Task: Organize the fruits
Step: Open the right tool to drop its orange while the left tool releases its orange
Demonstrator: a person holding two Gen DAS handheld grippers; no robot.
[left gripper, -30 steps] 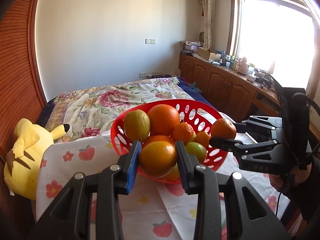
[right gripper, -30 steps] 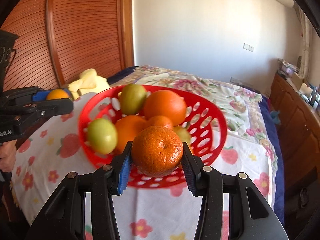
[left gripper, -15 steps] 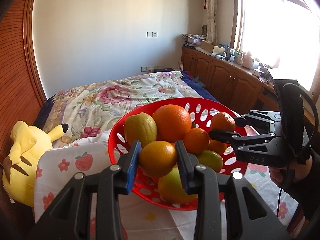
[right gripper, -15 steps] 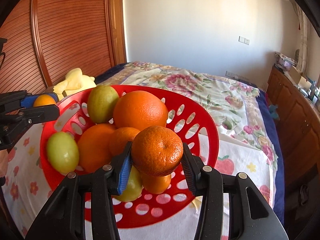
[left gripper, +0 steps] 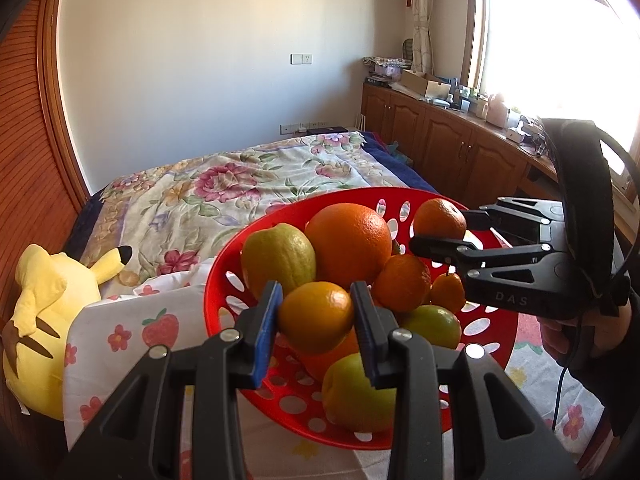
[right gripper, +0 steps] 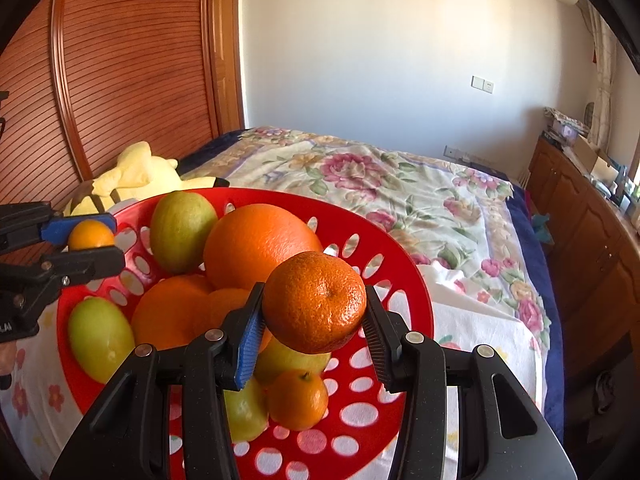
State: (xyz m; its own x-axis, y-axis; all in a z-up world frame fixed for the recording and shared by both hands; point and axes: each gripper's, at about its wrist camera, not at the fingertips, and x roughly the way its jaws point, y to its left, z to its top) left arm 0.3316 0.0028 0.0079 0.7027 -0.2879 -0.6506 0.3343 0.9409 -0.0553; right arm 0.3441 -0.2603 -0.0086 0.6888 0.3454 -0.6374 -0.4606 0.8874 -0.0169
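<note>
**Both fruits carried in over the basket**

Since a second ago both grippers have advanced toward the red basket [left gripper: 224, 280], which sat ahead of them then and now fills the lower half of each view, its rim passing under the fingertips. Each fruit has gone from hanging short of the rim to hanging over the pile.

At the far left, the yellow plush toy [left gripper: 44, 320] lies on the bed beside the strawberry-print cloth [left gripper: 132, 328], which the basket rests on. Next, the left gripper [left gripper: 316, 316] is clamped narrowly on a small yellow-orange mandarin [left gripper: 316, 318], held above the near-left part of the heap, in front of a lemon [left gripper: 278, 262] and the large orange [left gripper: 348, 244]. Further right, the right gripper [right gripper: 314, 320] is closed on a darker, dimpled tangerine [right gripper: 314, 302]; in the left wrist view it shows above the right side of the basket, with the person's hand [left gripper: 576, 332] behind it.

Neither fruit appears to touch the pile yet. My reading is that transport is nearly done and lowering and release remain. The heap is already high, so a round fruit set on top could roll and nudge its neighbours toward the rim.
</note>
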